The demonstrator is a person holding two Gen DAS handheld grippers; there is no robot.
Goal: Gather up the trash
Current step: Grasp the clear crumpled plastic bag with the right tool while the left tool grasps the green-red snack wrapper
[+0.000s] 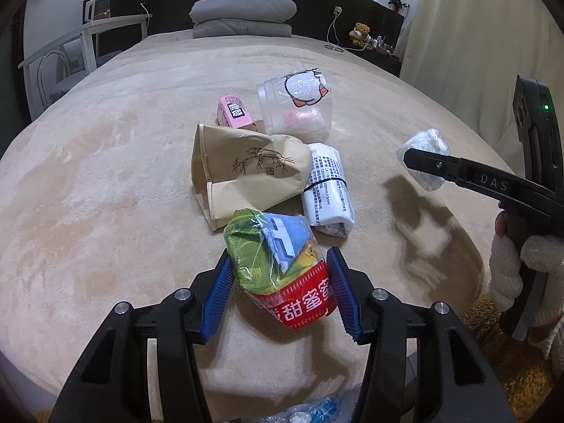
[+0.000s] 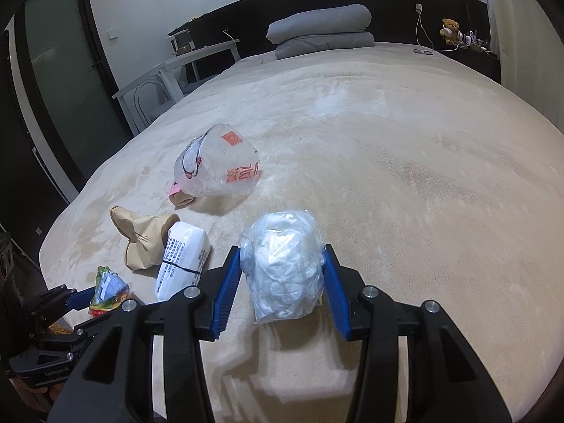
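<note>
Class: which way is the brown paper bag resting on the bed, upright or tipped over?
Tipped over. The paper bag lies on its side on the bed, its printed face up and one end crumpled.

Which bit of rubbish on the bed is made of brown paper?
The crumpled brown paper bag with the bamboo drawing; its neighbours are plastic wrappers, a white bundle and a pink box.

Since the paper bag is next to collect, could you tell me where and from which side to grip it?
I would pinch the paper bag at its crumpled, narrowed end, coming from above on the open left side; the white packet crowds its other side.
</note>
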